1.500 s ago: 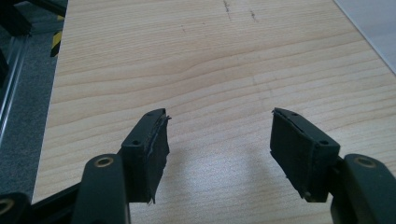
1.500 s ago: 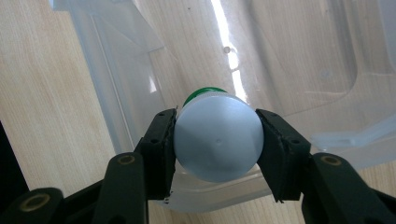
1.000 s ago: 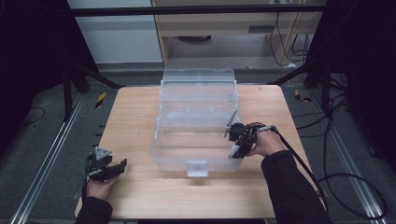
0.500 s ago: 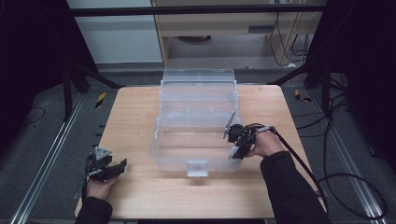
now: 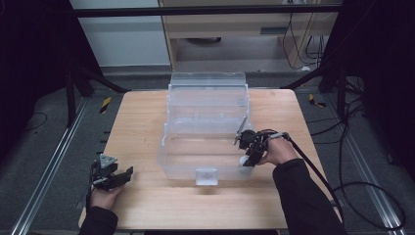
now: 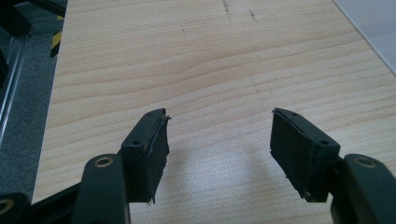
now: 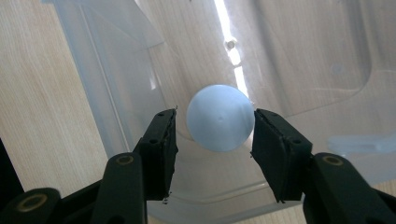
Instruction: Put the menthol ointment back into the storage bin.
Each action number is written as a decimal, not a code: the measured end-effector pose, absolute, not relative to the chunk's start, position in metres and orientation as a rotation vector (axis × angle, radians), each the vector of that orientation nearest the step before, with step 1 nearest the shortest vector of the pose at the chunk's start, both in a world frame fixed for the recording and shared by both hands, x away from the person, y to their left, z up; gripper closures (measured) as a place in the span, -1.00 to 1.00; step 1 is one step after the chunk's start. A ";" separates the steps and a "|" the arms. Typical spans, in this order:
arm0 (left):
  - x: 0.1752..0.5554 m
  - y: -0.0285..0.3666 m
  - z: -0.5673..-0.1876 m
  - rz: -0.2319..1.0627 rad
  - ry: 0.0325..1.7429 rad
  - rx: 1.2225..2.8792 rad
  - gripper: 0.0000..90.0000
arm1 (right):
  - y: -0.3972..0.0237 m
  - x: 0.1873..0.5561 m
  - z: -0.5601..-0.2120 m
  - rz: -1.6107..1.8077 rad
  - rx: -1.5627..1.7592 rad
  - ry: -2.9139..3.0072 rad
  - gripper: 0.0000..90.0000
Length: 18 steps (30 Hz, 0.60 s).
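One pale ball [image 7: 220,117] sat between the jaws of the right claw [image 7: 215,140] above the clear bin's [image 5: 205,122] near right corner, a sliver of gap showing beside one pad. Well left of the bin, the left claw [image 6: 219,149] rested released over the desk [image 5: 147,205]. A clean drop likely called for parting the jaws only once the ball hung inside the rim.

- In the high view the pale ball [image 5: 243,160] sits half hidden behind the right gripper [image 5: 248,155] — whether its pads touch it is too small to tell.
- The clear plastic bin [image 7: 116,93] runs past the right gripper view's edges.
- The wooden table [image 6: 210,60] is cut off all round — left gripper view.
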<state>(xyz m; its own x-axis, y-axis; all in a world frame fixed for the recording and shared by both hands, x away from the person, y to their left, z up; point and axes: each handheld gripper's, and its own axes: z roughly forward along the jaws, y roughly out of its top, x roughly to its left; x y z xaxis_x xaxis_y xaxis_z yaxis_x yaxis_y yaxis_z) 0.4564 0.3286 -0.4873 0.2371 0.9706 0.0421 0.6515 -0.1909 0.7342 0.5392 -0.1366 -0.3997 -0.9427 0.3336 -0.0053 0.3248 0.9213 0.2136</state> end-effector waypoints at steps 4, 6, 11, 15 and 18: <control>0.456 0.329 -0.487 0.696 1.482 1.921 -0.20 | -0.140 0.538 -0.393 0.396 0.539 3.005 0.04; 0.456 0.328 -0.487 0.694 1.481 1.920 -0.20 | -0.142 0.536 -0.388 0.429 0.563 2.987 0.00; 0.456 0.328 -0.486 0.691 1.479 1.920 -0.20 | -0.149 0.530 -0.377 0.532 0.596 2.937 -0.08; 0.455 0.328 -0.486 0.692 1.481 1.919 -0.20 | -0.156 0.523 -0.367 0.633 0.622 2.880 -0.14; 0.455 0.329 -0.486 0.691 1.481 1.919 -0.20 | -0.163 0.518 -0.360 0.698 0.650 2.834 -0.19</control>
<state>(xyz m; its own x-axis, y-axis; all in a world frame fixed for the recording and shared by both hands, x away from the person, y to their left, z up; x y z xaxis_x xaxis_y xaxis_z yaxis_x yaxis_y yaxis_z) 0.4552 0.3286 -0.4864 0.2376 0.9707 0.0366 0.6512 -0.1871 0.7354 0.5180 -0.1627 -0.3604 -0.8946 0.4449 -0.0416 0.3746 0.7976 0.4727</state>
